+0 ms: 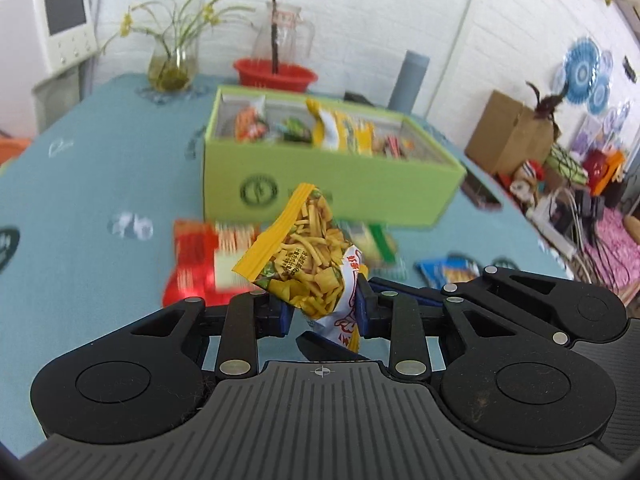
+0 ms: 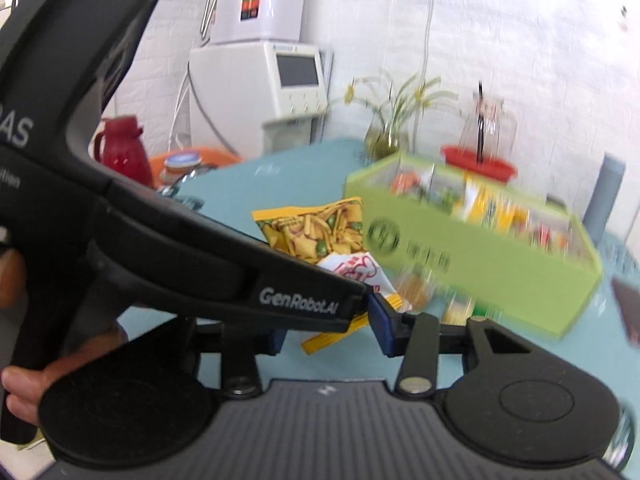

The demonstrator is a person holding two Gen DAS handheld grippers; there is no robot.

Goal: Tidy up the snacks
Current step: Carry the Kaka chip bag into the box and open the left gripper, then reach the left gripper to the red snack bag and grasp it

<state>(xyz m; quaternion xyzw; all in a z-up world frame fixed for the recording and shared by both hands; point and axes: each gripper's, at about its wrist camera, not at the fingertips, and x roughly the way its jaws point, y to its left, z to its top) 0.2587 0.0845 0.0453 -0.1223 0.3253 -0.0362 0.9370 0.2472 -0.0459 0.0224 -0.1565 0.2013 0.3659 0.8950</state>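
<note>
My left gripper (image 1: 323, 306) is shut on a yellow snack packet (image 1: 308, 256) and holds it above the blue table, in front of the green box (image 1: 340, 184) that holds several snack packets. In the right wrist view the left gripper's black body (image 2: 180, 248) crosses the frame with the yellow packet (image 2: 316, 232) at its tip. My right gripper (image 2: 332, 332) sits just below it, jaws apart, with the packet's lower end between them; whether it touches is unclear. The green box (image 2: 480, 256) stands at the right.
A red packet (image 1: 196, 264), a green-white packet (image 1: 376, 240) and a blue packet (image 1: 448, 272) lie on the blue tablecloth (image 1: 100, 184) before the box. A red bowl (image 1: 276, 74), glass jug, flower vase (image 1: 172, 64) and grey cylinder (image 1: 410, 80) stand behind it.
</note>
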